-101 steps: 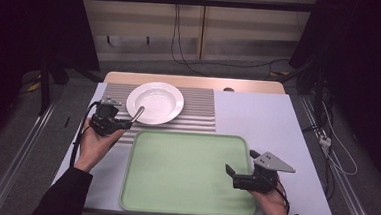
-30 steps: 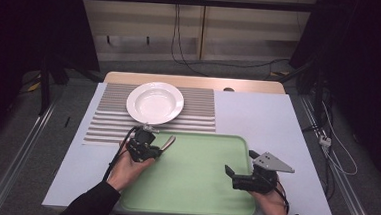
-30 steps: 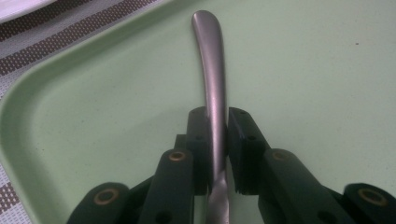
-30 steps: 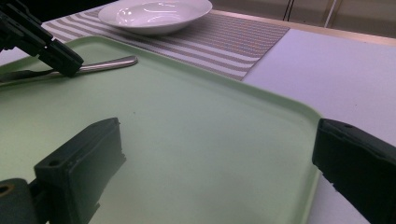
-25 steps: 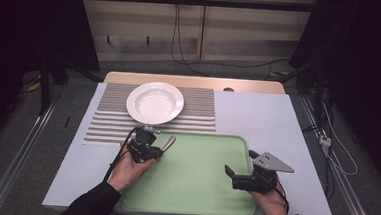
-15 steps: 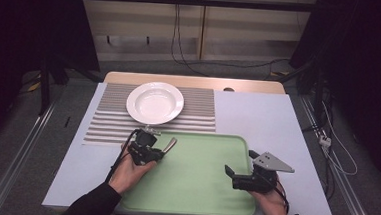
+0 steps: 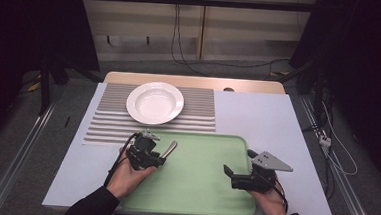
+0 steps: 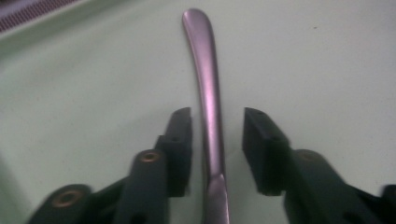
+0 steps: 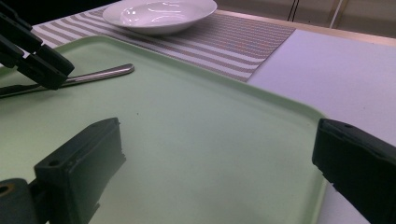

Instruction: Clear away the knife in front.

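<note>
Landmark: green tray, lying on the desk at my near edge. All places below are given against it.

Item 1, left tool: over the tray's left part, jaws spread, a gap visible on each side of the handle. It pinches nothing.

Item 2, metal utensil: lies flat on the tray floor near the tray's far-left corner, its rounded handle end pointing toward the far rim. The working end is hidden under the tool, so I cannot tell spoon from fork or knife.

Item 3, right tool: low over the tray's right part, jaws spread wide and holding nothing.

Item 4, white plate: beyond the tray's far rim, on a striped mat. The plate holds nothing.

Contents: tray holds 1 utensil and nothing else that I can see.

Step in hand, as I judge it: setting the utensil down in the tray. To do it well I would lift the left tool straight up with the jaws kept apart, so neither pad drags the handle sideways, and hold the right tool clear.
</note>
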{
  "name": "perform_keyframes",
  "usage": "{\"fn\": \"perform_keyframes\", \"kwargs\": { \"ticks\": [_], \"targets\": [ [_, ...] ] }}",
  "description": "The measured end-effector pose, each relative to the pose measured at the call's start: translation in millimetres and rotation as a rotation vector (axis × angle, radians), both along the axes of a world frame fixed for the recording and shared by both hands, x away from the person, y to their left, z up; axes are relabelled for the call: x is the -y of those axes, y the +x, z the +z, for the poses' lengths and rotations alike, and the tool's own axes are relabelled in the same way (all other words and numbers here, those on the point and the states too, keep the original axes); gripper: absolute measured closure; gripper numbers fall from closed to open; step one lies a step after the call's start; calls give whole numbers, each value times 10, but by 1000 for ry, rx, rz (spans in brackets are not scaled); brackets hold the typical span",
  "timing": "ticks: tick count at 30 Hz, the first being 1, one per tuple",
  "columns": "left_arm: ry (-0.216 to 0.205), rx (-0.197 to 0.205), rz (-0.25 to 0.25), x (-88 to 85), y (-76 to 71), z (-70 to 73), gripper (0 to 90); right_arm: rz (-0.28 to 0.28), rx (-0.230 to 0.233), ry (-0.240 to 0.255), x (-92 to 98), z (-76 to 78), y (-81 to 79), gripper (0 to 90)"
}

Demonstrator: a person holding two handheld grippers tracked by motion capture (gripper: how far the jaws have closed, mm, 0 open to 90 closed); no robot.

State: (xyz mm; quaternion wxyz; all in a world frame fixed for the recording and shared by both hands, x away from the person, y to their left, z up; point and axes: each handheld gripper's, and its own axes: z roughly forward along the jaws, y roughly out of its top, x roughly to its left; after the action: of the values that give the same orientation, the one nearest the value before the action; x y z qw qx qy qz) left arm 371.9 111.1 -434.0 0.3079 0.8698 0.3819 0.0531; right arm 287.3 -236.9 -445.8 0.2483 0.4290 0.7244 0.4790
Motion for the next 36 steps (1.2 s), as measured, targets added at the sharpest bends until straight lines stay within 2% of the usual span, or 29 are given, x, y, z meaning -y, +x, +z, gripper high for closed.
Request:
{"fn": "perform_keyframes", "kwargs": {
  "ticks": [3,5,8,9,10,12,13,15,17,18,20,21,23,24,26,28,31,36],
  "targets": [
    [31,78,-10,41,4,45,426,-3,-4,4,6,-3,7,16],
    [40,87,-27,75,26,60,288,0,-3,7,7,-3,8,15],
    [33,103,-58,128,16,65,203,2,-3,7,9,-3,6,16],
    [25,102,-69,142,7,63,192,1,-2,8,12,-2,3,16],
    [13,99,-103,148,-2,61,184,0,0,8,16,-1,0,16],
    [-12,122,-132,171,-46,67,148,-3,-3,9,23,0,-8,15],
    [-23,137,-149,176,-78,75,217,-6,-3,12,22,1,-11,16],
    [-39,149,-166,187,-117,76,505,-4,0,6,25,1,-15,15],
    [-51,123,-175,203,-112,55,652,-5,0,7,26,4,-22,15],
    [-45,123,-178,213,-110,35,749,-6,0,6,25,6,-26,16],
    [-12,115,-186,241,-94,-16,873,-11,-3,7,26,5,-31,15],
    [-2,111,-185,257,-86,-42,900,-12,0,7,29,7,-33,15],
    [25,98,-187,284,-70,-82,900,-12,-1,6,35,7,-39,15],
    [22,100,-189,286,-66,-84,900,-12,-1,5,36,5,-39,16],
    [43,114,-183,292,-67,-77,900,-13,-1,4,38,5,-44,16],
    [31,109,-182,283,-57,-83,900,-16,-1,7,38,8,-53,16],
    [76,138,-154,255,-36,-74,900,-17,0,5,43,8,-60,16],
    [75,126,-141,187,8,-71,900,-18,-2,6,38,8,-56,15]
  ]
}}
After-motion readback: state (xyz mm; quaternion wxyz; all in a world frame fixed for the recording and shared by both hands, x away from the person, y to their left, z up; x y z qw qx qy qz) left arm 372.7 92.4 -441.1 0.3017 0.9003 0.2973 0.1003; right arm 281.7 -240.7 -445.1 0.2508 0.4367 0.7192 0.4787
